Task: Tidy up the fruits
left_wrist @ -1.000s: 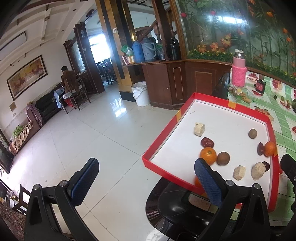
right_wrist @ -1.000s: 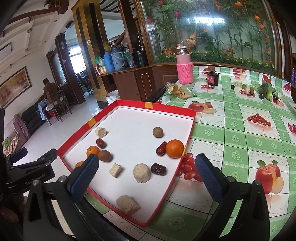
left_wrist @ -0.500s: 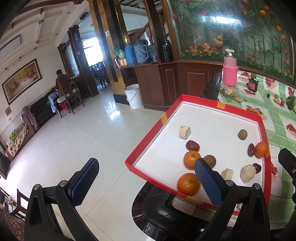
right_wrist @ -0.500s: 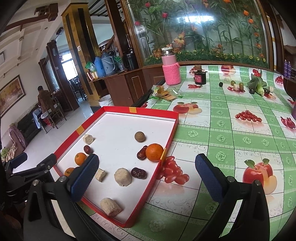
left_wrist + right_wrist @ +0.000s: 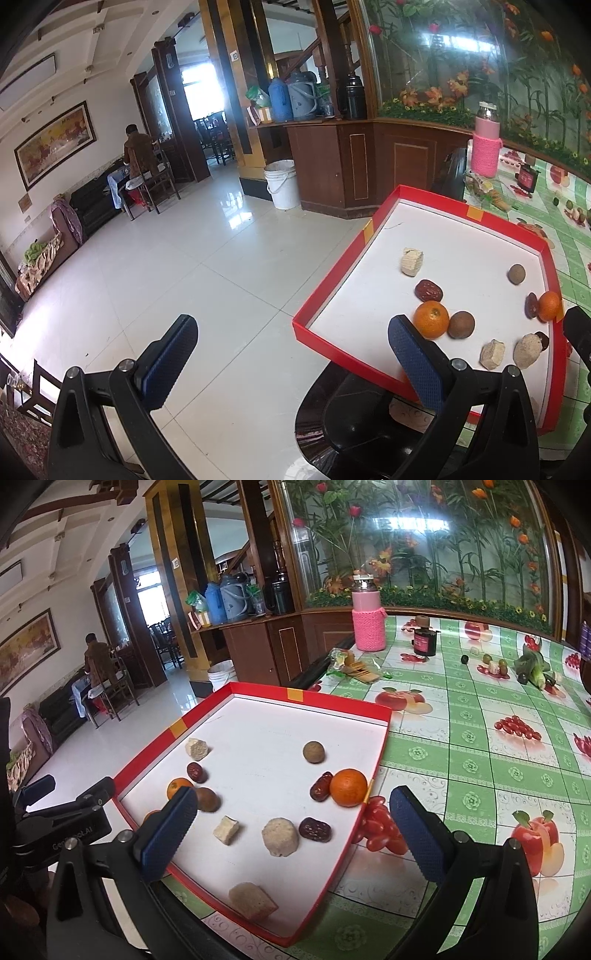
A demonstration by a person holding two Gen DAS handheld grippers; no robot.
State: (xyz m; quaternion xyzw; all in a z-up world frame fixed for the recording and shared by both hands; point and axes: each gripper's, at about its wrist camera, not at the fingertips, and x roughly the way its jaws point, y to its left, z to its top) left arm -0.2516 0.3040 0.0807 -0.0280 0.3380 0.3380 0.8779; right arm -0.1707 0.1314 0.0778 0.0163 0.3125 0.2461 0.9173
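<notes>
A red tray (image 5: 380,749) with a white floor holds the loose fruit. In the right wrist view I see an orange (image 5: 348,787) beside a date (image 5: 321,786) at the tray's right wall. A second orange (image 5: 179,788) sits near the left wall, and a third (image 5: 151,816) peeks from behind my left finger. Brown round fruits (image 5: 314,752), dates and beige chunks (image 5: 279,837) are scattered between them. My right gripper (image 5: 293,836) hangs open over the tray's near end. My left gripper (image 5: 291,360) is open and empty, left of the tray (image 5: 332,288) and over the floor.
The tray overhangs the edge of the green fruit-print table (image 5: 480,760). A pink-sleeved bottle (image 5: 368,627), a small dark jar (image 5: 424,638), a snack packet (image 5: 351,664) and vegetables (image 5: 532,668) stand further back. A black chair (image 5: 354,417) sits under the tray's corner. A person (image 5: 136,155) sits far across the room.
Both cameras swayed sideways and back over the tray. The near-edge orange seen half a second ago in the left view is now hidden behind the finger. Nothing was taken hold of.
</notes>
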